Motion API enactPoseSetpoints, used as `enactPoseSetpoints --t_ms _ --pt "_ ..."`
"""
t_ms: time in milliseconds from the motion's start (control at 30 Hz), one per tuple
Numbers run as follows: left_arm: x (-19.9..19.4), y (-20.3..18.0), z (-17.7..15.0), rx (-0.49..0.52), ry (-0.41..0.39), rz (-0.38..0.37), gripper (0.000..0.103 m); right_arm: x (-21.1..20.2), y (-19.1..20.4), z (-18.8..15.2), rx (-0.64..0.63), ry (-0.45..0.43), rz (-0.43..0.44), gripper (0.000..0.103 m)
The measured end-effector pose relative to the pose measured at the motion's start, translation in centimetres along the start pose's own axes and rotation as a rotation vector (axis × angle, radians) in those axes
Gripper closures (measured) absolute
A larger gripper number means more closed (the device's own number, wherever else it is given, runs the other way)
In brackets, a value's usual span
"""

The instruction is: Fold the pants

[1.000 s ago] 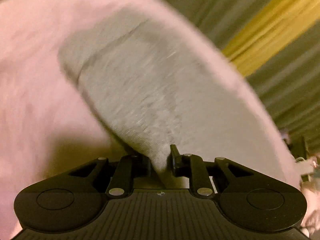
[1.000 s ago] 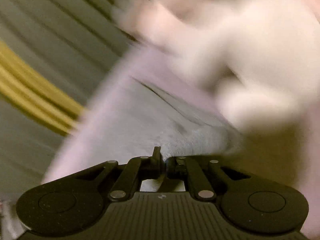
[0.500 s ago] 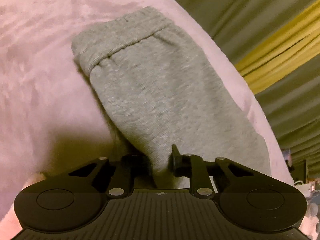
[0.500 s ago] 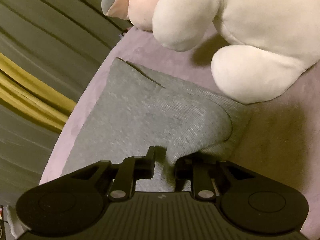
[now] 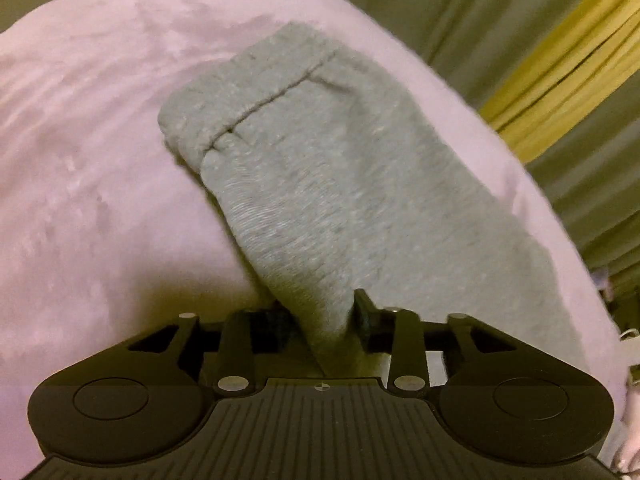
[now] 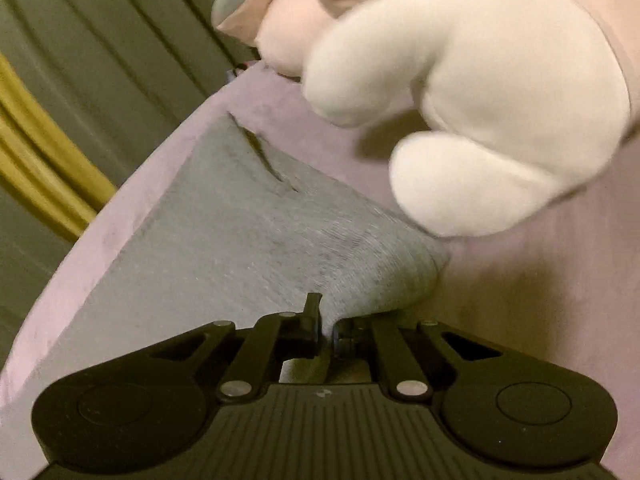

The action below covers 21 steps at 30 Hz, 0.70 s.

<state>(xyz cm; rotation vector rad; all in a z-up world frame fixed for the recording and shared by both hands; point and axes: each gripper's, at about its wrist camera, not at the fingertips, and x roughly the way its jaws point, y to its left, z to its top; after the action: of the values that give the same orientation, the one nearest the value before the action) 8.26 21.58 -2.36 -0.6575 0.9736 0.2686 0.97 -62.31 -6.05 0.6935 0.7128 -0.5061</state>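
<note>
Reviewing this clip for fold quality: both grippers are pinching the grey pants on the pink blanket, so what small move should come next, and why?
Probably lower both ends onto the pink blanket and release. The left gripper and right gripper each pinch a raised bunch of the grey pants, while the rest already lies doubled and flat. The white plush toy sits close beside the right-hand end, so set down short of it.

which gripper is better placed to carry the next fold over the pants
Left, probably. The left gripper pinches the gray pants with open pink blanket beside it. The right gripper also grips the pants, but the white plush toy crowds its path.
</note>
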Motion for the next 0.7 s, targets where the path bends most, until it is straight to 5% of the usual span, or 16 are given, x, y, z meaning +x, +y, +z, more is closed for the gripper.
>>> enactPoseSetpoints --t_ms 133,333,367,467,700 --pt "-2.0 0.2 -0.4 -0.011 -0.072 0.042 0.033 -1.2 -0.9 -0.1 0.041 -0.024 0.064 0.097" --pt "-4.2 -1.6 -1.9 -0.032 -0.176 0.06 0.024 -1.5 -1.4 0.1 0.081 -0.073 0.101 0.072" --pt "-4.6 -2.2 -2.4 -0.039 -0.194 0.044 0.022 -1.4 -1.5 0.3 0.106 -0.07 0.108 0.072" --pt "-5.0 -4.2 -3.8 -0.028 -0.241 0.008 0.015 -2.6 -0.5 0.5 0.105 -0.113 0.11 0.098" --pt "-1.8 -8.8 -8.2 0.157 -0.294 -0.001 0.009 -10.1 4.7 -1.0 -0.232 -0.41 0.217 0.098"
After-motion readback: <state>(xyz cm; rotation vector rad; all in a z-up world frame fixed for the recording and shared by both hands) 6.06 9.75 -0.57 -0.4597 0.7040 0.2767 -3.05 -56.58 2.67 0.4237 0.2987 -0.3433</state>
